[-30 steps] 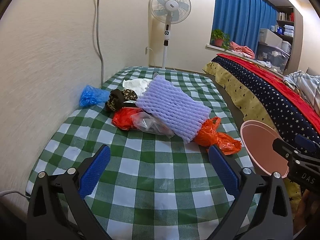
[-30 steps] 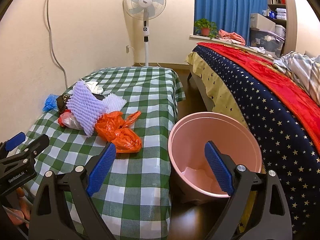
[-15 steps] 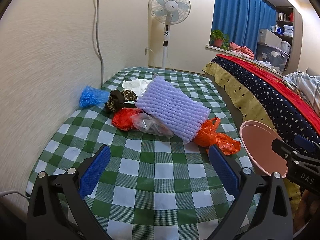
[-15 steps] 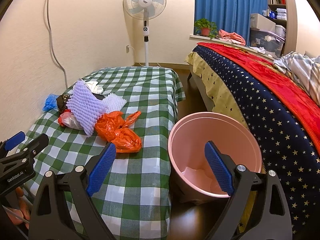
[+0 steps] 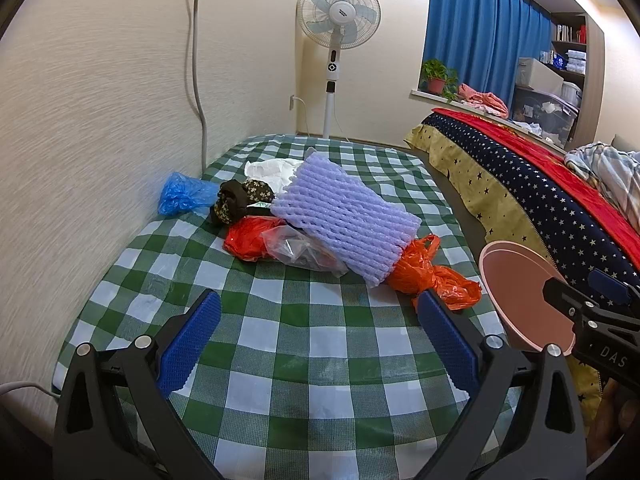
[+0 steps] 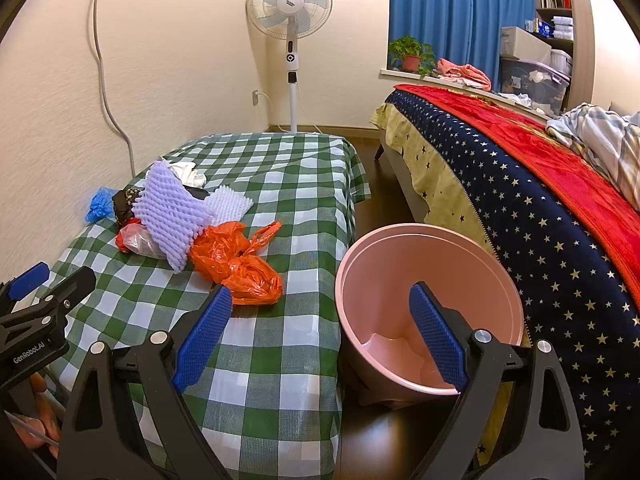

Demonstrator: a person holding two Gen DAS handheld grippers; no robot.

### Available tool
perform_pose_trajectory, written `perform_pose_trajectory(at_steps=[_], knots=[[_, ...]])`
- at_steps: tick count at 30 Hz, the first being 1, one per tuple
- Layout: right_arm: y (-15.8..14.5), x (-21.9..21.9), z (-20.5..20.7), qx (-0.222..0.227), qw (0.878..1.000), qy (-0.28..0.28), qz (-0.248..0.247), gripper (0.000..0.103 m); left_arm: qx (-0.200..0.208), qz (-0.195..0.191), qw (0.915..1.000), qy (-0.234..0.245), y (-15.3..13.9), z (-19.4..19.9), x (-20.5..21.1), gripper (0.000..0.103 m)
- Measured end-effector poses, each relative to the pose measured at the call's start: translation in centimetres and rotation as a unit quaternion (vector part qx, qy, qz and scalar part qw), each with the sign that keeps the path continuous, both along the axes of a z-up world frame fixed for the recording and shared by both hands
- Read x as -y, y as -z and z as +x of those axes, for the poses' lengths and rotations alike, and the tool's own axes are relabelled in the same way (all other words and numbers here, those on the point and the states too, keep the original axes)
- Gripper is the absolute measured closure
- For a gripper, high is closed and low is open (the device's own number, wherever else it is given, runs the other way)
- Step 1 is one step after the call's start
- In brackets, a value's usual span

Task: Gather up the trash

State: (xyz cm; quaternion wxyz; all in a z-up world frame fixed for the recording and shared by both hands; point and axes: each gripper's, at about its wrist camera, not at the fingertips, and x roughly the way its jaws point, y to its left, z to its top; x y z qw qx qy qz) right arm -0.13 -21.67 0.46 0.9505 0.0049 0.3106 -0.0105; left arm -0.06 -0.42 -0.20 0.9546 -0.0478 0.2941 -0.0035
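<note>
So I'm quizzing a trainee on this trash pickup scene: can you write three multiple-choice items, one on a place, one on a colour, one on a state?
1. Where does the pink bin stand?
A. on the floor beside the checked table
B. on the bed
C. under the fan

2. What colour is the crumpled bag nearest the bin?
A. blue
B. orange
C. white

3. How are both grippers?
A. shut on bags
B. one shut
C. open, holding nothing

Answers: 1 A, it sits low between table and bed. 2 B, the bag is orange. 3 C, the left gripper and right gripper show spread fingers with nothing between.
</note>
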Motion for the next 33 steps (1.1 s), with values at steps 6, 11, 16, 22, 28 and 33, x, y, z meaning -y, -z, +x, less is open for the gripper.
perform_pose_trajectory(at_steps=[6, 11, 16, 22, 28, 33], knots=[[0.0, 0.0, 0.0, 0.0, 1.0, 0.0, 0.001, 0.014, 0.0, 0.0, 1.0, 0.001, 0.0, 0.0, 0.0, 0.008], [0.0, 0.0, 0.0, 0.001, 1.0, -0.002, 0.003, 0.016, 0.003, 0.0, 1.0, 0.001, -0.2, 0.0, -0.1, 0.01], [0.0, 0.4, 0.1, -0.004, 1.0, -0.009, 0.023, 0.035, 0.007, -0.007, 0.9999, 0.007, -0.6, 0.5, -0.3, 0.029], [0.4, 0.6, 1.1, -0.009, 0.998, -0.024, 0.056, 0.055, 0.014, -0.019, 0.9995, 0.02, -1.1, 1.9, -0.7, 0.057], [1.3, 0.4, 2.9, -0.016, 0.996, -0.034, 0.085, 0.055, 0.026, -0.026, 0.9991, 0.021, -1.7, 3.8, -1.1, 0.058], [2.4, 0.3, 4.5, -0.029, 0.993, -0.038, 0.106, 0.055, 0.023, -0.031, 0.999, 0.022, -1.5, 5.6, -1.0, 0.058]])
